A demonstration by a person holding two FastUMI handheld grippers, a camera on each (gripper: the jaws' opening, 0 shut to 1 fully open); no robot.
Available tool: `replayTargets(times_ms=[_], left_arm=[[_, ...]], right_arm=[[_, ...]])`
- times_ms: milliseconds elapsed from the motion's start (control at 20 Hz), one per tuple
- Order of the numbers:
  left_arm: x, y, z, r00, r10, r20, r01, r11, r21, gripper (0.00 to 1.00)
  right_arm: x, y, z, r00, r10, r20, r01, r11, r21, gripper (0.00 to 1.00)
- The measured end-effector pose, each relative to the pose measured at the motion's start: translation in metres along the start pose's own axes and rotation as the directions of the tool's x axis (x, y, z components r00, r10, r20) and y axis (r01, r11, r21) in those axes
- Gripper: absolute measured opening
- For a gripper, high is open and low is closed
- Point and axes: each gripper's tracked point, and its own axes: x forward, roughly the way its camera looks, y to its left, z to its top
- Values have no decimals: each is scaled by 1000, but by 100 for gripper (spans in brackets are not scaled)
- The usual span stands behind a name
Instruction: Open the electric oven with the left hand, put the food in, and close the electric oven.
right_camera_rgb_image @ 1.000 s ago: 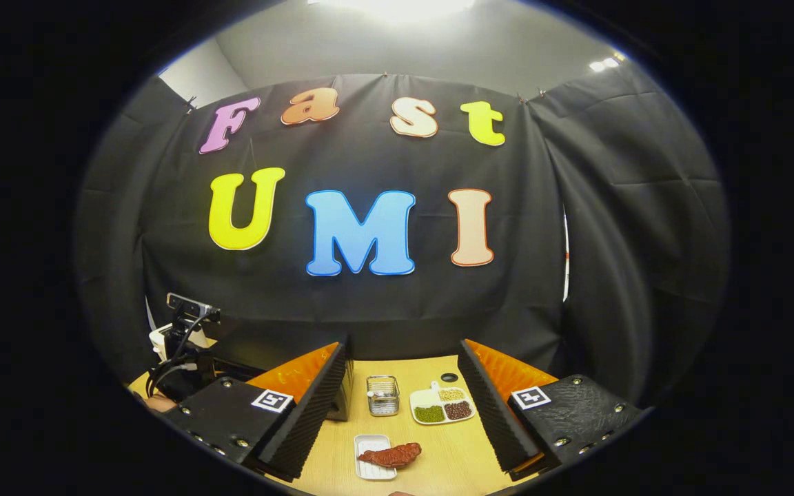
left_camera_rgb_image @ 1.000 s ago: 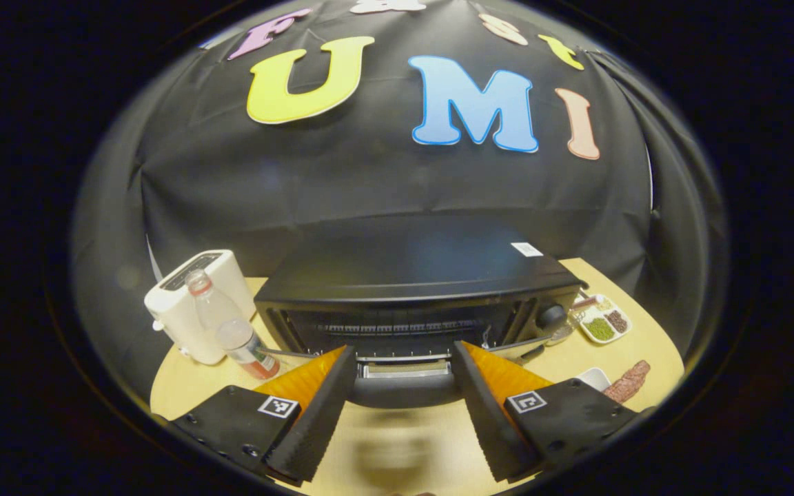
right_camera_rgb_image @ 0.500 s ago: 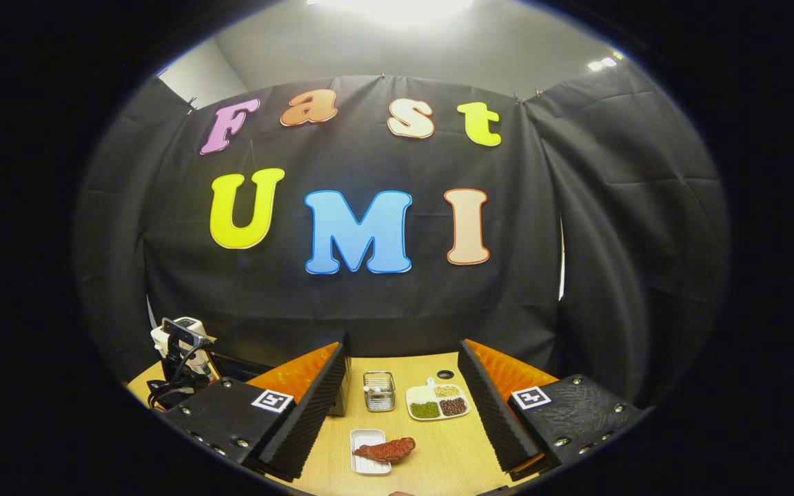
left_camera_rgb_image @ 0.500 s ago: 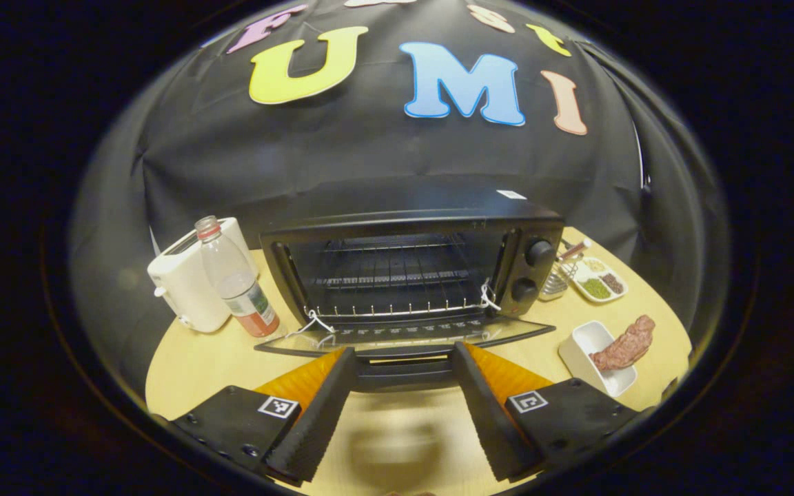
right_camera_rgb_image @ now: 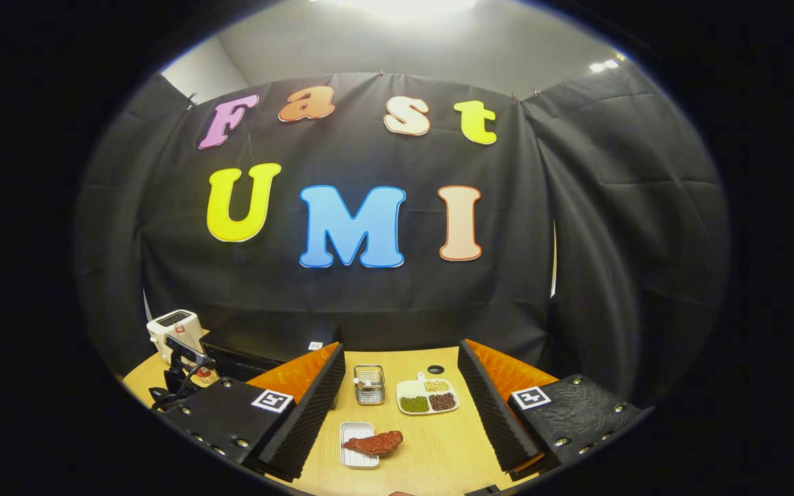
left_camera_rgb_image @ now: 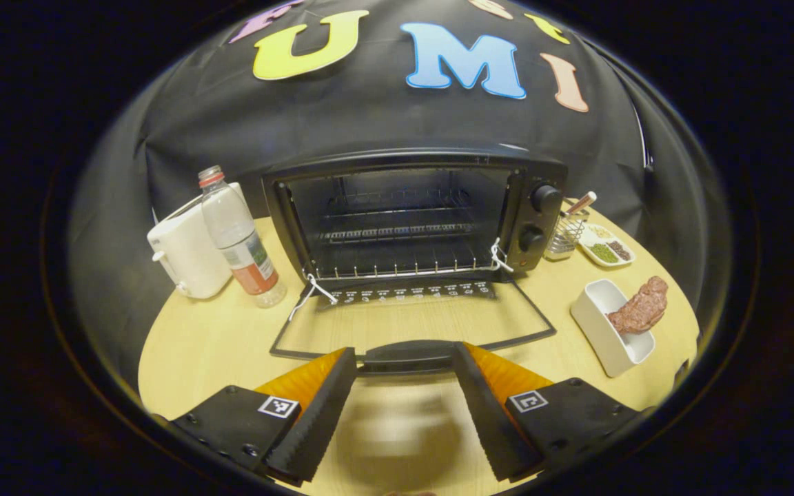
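While oven gapes, meat — white tray

I see the booth closed in by black cloth hung as a back wall, with more cloth folding round on the right side, creased where the panels meet. Above the cloth's top edge, a pale grey wall rises to a bright ceiling light, and a smaller lamp glows at the upper right. A narrow bright slit shows where two cloth panels part. Below, the light wood surface has a rounded front edge and reaches back to the cloth.
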Motion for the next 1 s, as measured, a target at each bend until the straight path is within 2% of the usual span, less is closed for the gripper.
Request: replayTargets(times_ms=[100, 150, 250, 350, 400, 450, 500, 650, 700, 750, 850, 950, 1000], left_arm=[[-14, 0, 13, 999, 3, 35, -3, 1000, 2, 100], [-24, 0, 25, 998, 5, 60, -5, 1000, 1, 100], [-48, -3, 57, 991, 5, 134, -3, 1000, -15, 89], [-78, -8, 92, 977, 3, 213, 4, 999, -33, 100], [-94, -10, 109, 967, 7, 254, 3, 999, -41, 95], [-111, -12, 127, 955, 10, 295, 5, 999, -50, 100], [-127, -13, 146, 942, 13, 336, 7, 998, -59, 95], [-182, -19, 193, 898, 27, 438, 17, 995, -96, 95], [-196, -18, 208, 883, 33, 468, 19, 994, -106, 100], [-211, -17, 219, 868, 43, 494, 14, 994, -111, 95], [-237, -14, 235, 846, 61, 529, 0, 993, -115, 95], [-254, -11, 243, 831, 81, 551, -15, 992, -122, 88], [-260, -10, 245, 827, 88, 555, -20, 992, -127, 100]], right_arm=[[4, -3, -7, 1000, 2, -21, -2, 1000, 16, 99], [7, -5, -11, 999, 5, -33, -4, 1000, 30, 99], [16, -9, -23, 998, 23, -64, -18, 998, 66, 99], [29, -12, -42, 992, 54, -112, -41, 993, 113, 99], [35, -14, -54, 987, 73, -142, -53, 988, 142, 95], [42, -16, -66, 980, 93, -175, -62, 982, 179, 99], [48, -19, -80, 971, 116, -211, -67, 972, 224, 99], [64, -27, -110, 945, 184, -272, -84, 936, 342, 100], [69, -31, -120, 937, 200, -287, -83, 924, 372, 100], [75, -35, -129, 929, 210, -303, -79, 916, 394, 99], [84, -41, -153, 910, 237, -340, -75, 901, 427, 99], [92, -42, -181, 883, 274, -381, -73, 883, 464, 99], [92, -40, -196, 865, 299, -404, -76, 872, 483, 99]])
